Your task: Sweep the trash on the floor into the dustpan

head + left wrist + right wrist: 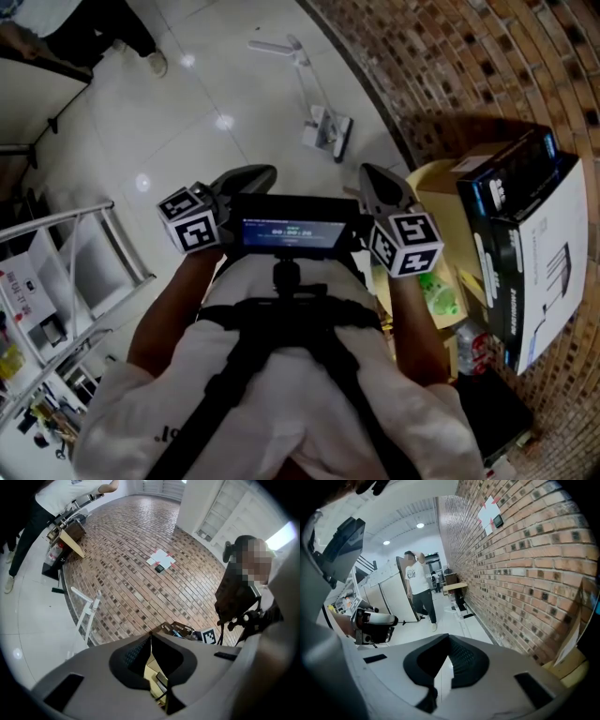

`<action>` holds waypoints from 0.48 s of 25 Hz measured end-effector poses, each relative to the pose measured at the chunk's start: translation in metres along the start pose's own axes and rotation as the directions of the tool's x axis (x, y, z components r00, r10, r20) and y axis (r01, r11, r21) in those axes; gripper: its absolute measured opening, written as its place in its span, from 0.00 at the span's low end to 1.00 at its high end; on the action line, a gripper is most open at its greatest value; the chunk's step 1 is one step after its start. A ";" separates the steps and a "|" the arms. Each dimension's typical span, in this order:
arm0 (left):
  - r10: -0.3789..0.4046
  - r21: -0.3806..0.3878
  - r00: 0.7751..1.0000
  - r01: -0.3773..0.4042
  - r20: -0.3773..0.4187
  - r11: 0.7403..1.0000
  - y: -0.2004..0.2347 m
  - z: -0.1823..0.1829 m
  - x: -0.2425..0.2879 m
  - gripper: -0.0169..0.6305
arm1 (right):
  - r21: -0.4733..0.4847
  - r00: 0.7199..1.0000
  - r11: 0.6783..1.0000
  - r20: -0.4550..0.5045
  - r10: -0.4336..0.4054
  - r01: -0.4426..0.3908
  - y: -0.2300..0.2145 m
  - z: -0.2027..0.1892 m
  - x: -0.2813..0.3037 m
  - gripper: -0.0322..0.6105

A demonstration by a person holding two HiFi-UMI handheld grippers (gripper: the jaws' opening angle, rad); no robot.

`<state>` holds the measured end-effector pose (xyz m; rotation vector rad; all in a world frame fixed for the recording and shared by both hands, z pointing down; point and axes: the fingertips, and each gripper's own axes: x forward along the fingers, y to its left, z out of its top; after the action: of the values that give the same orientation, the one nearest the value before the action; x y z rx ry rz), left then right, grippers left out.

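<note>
both tools are shut and empty: the left tool (151, 637) and the right tool (449, 638) are seen with jaws pressed together and nothing between. what is taken for a white long-handled dustpan set (326, 127) is found on the tiled floor (187, 112) at about twelve o'clock, by the brick wall (450, 66). no trash can be made out. the set is judged light, stiff plastic, slippery on tile, and best gripped on its thin handle.
</note>
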<state>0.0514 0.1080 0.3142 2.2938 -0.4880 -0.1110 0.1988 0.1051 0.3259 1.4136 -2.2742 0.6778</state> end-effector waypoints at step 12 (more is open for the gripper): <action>0.010 -0.012 1.000 -0.010 -0.009 1.000 -0.004 -0.012 0.012 0.03 | 0.010 1.000 1.000 -0.001 0.017 -0.017 -0.008 -0.006 -0.006 0.05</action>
<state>0.0669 0.1142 0.3208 2.2785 -0.4924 -0.0984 0.2087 0.1098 0.3294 1.3993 -2.2877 0.6966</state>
